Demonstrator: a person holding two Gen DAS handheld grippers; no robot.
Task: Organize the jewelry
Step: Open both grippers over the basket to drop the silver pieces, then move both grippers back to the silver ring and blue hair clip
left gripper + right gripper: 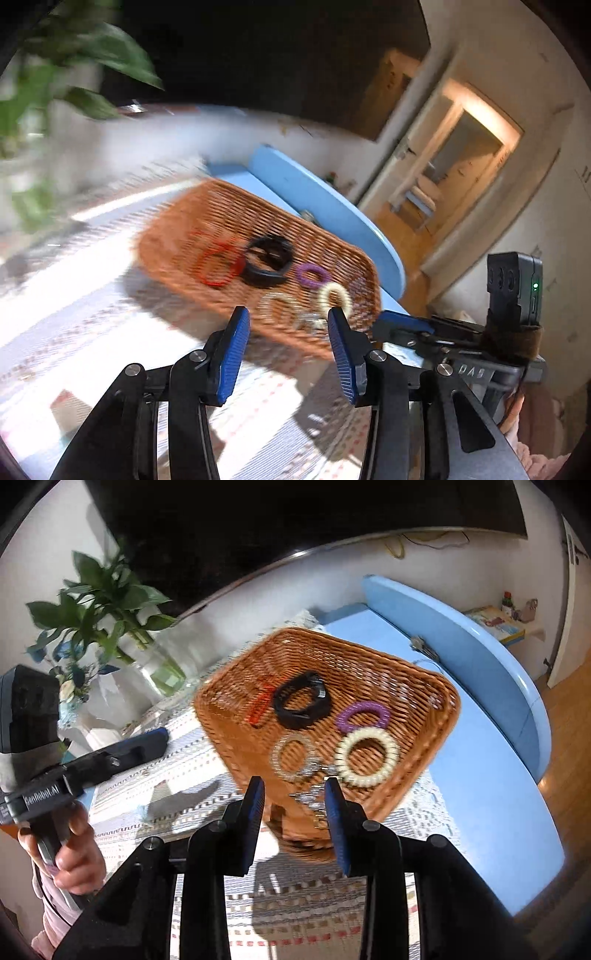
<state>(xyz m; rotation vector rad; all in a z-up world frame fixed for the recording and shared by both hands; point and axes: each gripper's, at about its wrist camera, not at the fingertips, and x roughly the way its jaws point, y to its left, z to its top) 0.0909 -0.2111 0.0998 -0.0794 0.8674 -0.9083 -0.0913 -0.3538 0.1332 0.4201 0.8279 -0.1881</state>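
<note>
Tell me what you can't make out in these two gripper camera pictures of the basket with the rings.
- Red ring, left wrist view: smeared by motion blur, shape unclear.
- Silvery piece at the basket edge, right wrist view: blurred, partly behind the right gripper.
- Plant, left wrist view: blurred and cut off by the frame edge.
- Small items on the far shelf, right wrist view: too small.
</note>
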